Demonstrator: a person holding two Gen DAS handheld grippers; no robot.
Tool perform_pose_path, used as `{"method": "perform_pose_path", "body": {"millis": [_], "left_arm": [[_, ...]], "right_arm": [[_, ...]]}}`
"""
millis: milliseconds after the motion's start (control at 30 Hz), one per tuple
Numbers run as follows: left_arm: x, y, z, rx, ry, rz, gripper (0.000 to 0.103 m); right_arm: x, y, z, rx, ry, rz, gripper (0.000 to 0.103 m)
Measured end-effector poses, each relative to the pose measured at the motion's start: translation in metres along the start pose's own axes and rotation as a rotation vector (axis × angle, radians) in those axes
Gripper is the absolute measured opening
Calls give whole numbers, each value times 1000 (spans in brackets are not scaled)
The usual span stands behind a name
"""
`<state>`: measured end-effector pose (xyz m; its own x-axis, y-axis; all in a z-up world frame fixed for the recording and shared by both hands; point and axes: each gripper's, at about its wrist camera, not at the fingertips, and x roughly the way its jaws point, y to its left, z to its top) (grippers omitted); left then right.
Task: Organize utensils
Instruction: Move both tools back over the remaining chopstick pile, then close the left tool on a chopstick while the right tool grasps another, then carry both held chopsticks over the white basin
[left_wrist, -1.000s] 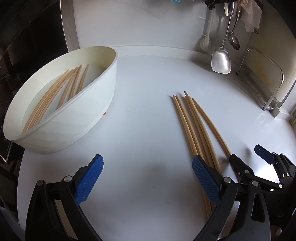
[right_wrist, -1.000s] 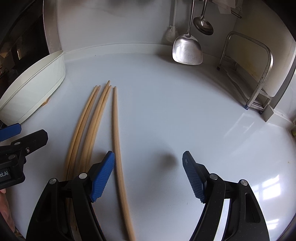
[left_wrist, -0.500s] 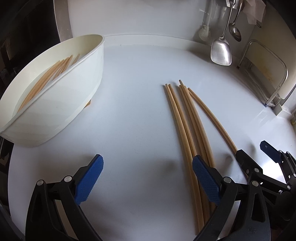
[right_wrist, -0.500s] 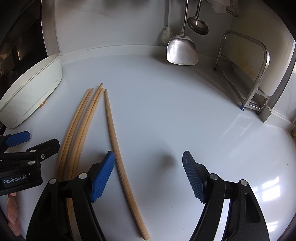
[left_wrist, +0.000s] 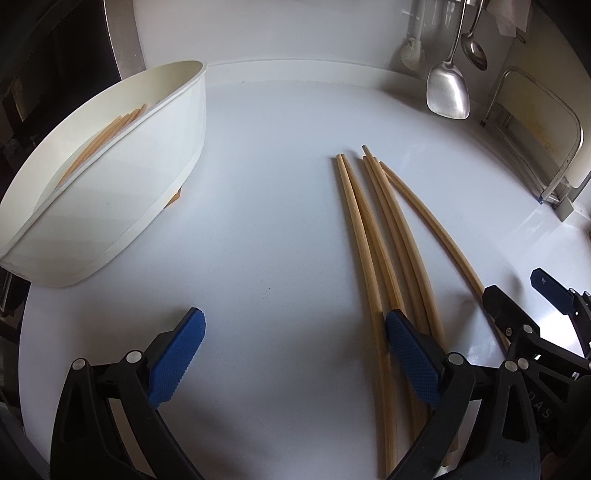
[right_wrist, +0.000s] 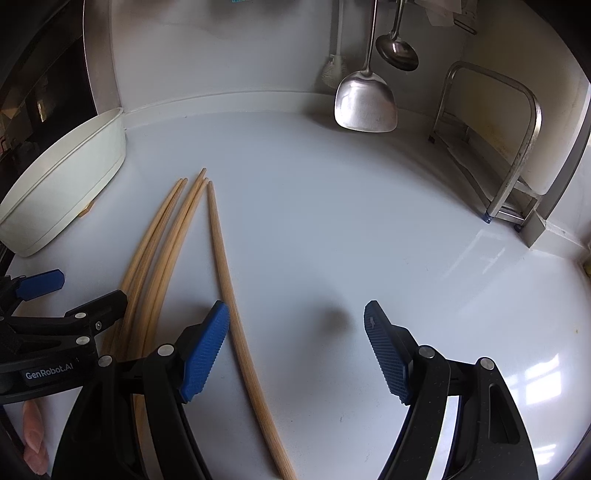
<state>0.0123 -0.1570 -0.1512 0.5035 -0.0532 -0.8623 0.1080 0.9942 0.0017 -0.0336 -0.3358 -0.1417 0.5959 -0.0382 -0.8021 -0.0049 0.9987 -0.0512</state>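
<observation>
Several wooden chopsticks (left_wrist: 369, 236) lie in a loose bundle on the white counter (left_wrist: 277, 221), and one more chopstick (right_wrist: 231, 291) lies apart to their right. At the left stands a white oval tub (left_wrist: 122, 192) holding several chopsticks (left_wrist: 107, 136). My left gripper (left_wrist: 295, 354) is open, its right finger over the near part of the bundle, nothing between the pads. My right gripper (right_wrist: 295, 347) is open too, and the single chopstick runs just inside its left pad (right_wrist: 205, 350), untouched. Each gripper shows in the other's view: the right gripper (left_wrist: 515, 284) and the left gripper (right_wrist: 86, 291).
A metal spatula (right_wrist: 365, 99) and a ladle (right_wrist: 397, 51) hang on the back wall beside a white brush (right_wrist: 334, 70). A steel rack (right_wrist: 517, 147) stands at the back right. A person's fingertip (right_wrist: 33, 435) shows at the lower left.
The left gripper has edged toward the right one over the bundle, and the tub has slid toward the left edge of its view. Both grippers stay open.
</observation>
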Motion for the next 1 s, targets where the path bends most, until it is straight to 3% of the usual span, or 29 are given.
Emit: {"method": "perform_pose_path", "body": {"millis": [400,500,567,667,767,867,933,1000], "left_arm": [[2,12,7,-30,-1,34,98],[2,9,9,-10,-7,35,96],[1,7,9,-3,-11,24,91],[0,3,11,6,-16,1,79],[-3,-5,13,32,-25,-15,62],[-5,-12,14,55,-36,-33,42],[-6,-16,13,72,-41,-49,18],[-6,-19,12,85,-40,-53,7]], "right_arm": [[5,5,3,-51,2,32,71],[8,12,4,-99,7,51,60],[7,18,4,-133,-3,60,44],[5,27,3,-182,-9,74,27],[5,33,3,-213,-6,81,17],[7,32,5,-195,8,106,13],[7,32,5,-191,9,108,7],[7,33,4,-190,10,105,6]]}}
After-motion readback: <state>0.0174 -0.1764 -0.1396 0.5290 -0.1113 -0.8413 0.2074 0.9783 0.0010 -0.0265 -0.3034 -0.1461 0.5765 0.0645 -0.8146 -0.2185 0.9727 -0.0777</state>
